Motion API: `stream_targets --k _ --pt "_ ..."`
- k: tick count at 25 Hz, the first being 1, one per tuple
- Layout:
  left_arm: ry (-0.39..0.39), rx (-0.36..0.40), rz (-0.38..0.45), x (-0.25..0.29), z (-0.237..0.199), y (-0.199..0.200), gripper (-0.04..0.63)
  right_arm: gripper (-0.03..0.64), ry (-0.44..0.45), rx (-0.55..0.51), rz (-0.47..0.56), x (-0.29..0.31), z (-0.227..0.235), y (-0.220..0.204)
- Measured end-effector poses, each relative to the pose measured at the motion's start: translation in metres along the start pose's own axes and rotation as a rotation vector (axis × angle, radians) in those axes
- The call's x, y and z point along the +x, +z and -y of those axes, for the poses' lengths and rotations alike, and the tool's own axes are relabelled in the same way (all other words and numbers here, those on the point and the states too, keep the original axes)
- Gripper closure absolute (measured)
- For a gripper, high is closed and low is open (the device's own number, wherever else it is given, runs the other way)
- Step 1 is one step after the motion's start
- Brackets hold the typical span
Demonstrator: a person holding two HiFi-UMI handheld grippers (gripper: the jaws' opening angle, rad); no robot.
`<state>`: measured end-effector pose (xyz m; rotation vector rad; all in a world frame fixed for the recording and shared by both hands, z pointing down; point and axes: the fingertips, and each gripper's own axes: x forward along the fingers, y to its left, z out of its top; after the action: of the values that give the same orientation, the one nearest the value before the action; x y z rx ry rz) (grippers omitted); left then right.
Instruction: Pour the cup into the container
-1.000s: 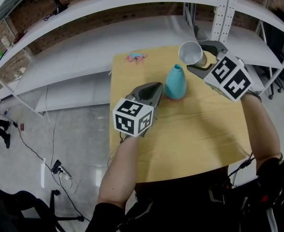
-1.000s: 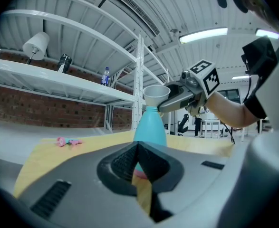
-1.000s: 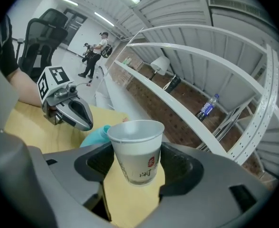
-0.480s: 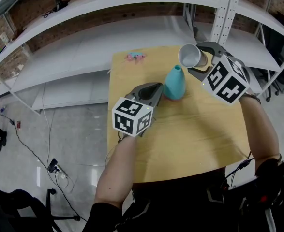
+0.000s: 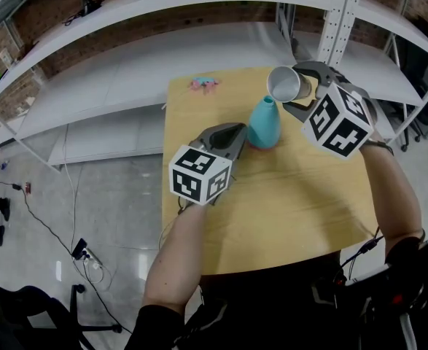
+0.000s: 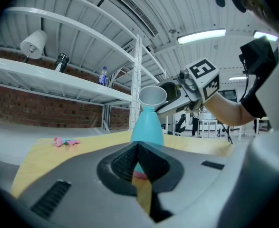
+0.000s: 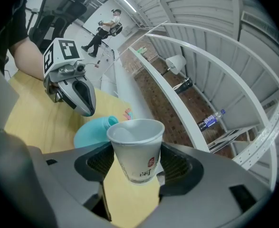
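Observation:
A teal narrow-necked container (image 5: 264,122) stands upright on the wooden table (image 5: 286,195). My right gripper (image 5: 295,86) is shut on a white paper cup (image 5: 286,84), held tipped just above and to the right of the container's neck. In the right gripper view the cup (image 7: 137,148) sits between both pads, with the container (image 7: 94,132) below and to its left. My left gripper (image 5: 232,133) is shut on nothing, its tips close to the container's left side. In the left gripper view the cup (image 6: 152,96) hangs over the container (image 6: 146,127).
A small pink object (image 5: 205,85) lies at the table's far left corner. White metal shelves (image 5: 199,57) run behind the table, with an upright post (image 5: 337,20) at the far right. The floor lies past the table's left edge.
The right gripper has rolled and shifted slightly left, bringing the cup closer over the container's neck. The left gripper and the container have not moved.

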<state>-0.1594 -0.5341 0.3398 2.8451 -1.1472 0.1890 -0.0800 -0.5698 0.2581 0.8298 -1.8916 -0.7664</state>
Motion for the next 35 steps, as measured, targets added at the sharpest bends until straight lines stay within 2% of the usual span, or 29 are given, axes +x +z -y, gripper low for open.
stream_targets --k 15,35 --pt "-0.004 0.002 0.001 0.0007 0.0021 -0.0006 0.595 0.308 -0.030 -0.087 -0.041 0.0000 0.0028 -0.0018" --pt "-0.009 0.002 0.001 0.0002 0.0032 -0.0016 0.595 0.310 -0.032 -0.113 -0.050 0.0040 0.0022 -0.0006"
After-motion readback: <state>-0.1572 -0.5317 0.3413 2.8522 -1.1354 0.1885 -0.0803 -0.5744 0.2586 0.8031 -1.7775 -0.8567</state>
